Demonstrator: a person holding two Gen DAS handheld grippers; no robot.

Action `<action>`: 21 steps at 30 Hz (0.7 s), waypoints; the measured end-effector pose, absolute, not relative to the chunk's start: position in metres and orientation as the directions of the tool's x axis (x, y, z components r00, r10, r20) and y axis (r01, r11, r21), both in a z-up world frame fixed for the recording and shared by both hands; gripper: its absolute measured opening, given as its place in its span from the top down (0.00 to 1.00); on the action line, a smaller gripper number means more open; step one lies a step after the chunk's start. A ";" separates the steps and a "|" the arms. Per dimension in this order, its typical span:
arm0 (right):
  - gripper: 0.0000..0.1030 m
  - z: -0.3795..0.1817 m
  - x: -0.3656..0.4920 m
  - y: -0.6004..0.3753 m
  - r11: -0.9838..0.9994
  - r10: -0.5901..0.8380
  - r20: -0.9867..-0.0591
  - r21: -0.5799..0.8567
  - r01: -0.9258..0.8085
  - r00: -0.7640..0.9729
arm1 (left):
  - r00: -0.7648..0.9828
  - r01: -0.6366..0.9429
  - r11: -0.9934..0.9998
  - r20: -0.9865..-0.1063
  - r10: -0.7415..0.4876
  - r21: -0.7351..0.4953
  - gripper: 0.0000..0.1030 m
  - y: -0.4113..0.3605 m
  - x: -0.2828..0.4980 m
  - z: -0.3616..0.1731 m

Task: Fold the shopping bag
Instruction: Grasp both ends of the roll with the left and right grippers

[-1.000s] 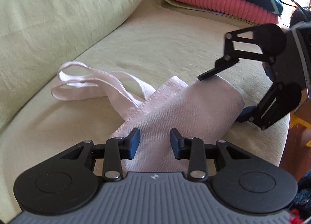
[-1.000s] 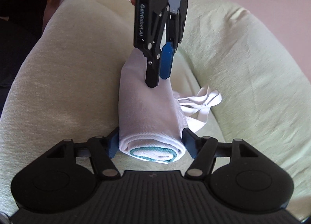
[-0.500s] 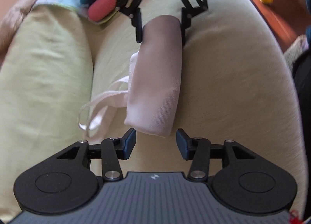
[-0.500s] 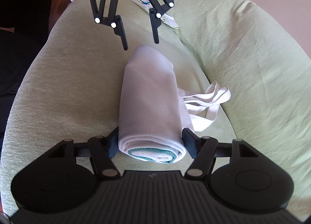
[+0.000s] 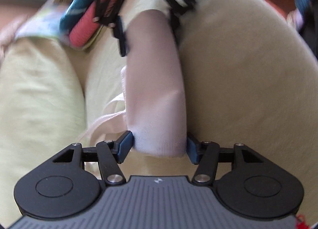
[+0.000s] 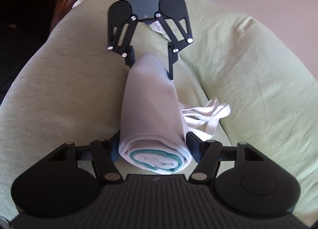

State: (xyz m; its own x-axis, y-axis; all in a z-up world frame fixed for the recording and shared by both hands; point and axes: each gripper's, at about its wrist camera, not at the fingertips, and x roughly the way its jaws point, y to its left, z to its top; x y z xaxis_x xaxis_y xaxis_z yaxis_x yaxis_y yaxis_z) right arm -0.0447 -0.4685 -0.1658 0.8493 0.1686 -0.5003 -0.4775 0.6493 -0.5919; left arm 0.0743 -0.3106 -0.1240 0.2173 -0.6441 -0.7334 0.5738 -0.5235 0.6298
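The white shopping bag (image 6: 151, 106) lies rolled into a long bundle on the green sofa seat (image 6: 59, 90), with a teal trim (image 6: 137, 152) spiralling at its near end. Its handles (image 6: 206, 114) spill out to the right. My right gripper (image 6: 154, 145) is shut on that near end, a pad pressed against each side. My left gripper (image 5: 159, 143) faces it from the opposite end (image 6: 150, 66). Its jaws are opening and straddle the bundle's other end (image 5: 155, 94) without squeezing it. In the left wrist view the right gripper (image 5: 149, 40) shows blurred at the far end.
A stack of folded clothes (image 5: 85, 28), pink and dark teal, sits on the sofa behind the right gripper. The sofa's back cushion (image 6: 258, 60) rises along the handle side. The seat's outer edge (image 6: 39, 36) drops to a dark floor.
My left gripper has rolled around from the bundle's side, sunk to its far end and widened its jaws, which now straddle that end. The right gripper has kept its hold.
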 end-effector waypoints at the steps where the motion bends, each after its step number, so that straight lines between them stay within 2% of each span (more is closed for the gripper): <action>1: 0.40 -0.161 -0.041 -0.470 0.680 0.168 -0.520 -0.554 -0.480 0.838 | 0.195 0.633 -0.501 -0.748 -0.634 0.590 0.42 -0.315 0.078 -0.118; 7: 0.44 -0.122 -0.029 -0.474 0.799 0.258 -0.622 -0.293 -0.526 0.739 | 0.083 0.857 -0.361 -0.790 -0.608 0.368 0.48 -0.306 0.085 -0.085; 10: 0.44 -0.112 -0.032 -0.471 0.803 0.337 -0.647 -0.181 -0.568 0.684 | 0.053 0.897 -0.320 -0.793 -0.607 0.305 0.49 -0.292 0.075 -0.078; 17: 0.44 -0.114 -0.039 -0.451 0.774 0.441 -0.674 -0.048 -0.631 0.592 | 0.029 0.968 -0.181 -0.796 -0.604 0.172 0.49 -0.257 0.055 -0.069; 21: 0.44 -0.112 -0.028 -0.455 0.777 0.525 -0.672 0.127 -0.617 0.522 | 0.010 0.983 -0.141 -0.804 -0.594 0.116 0.49 -0.255 0.060 -0.064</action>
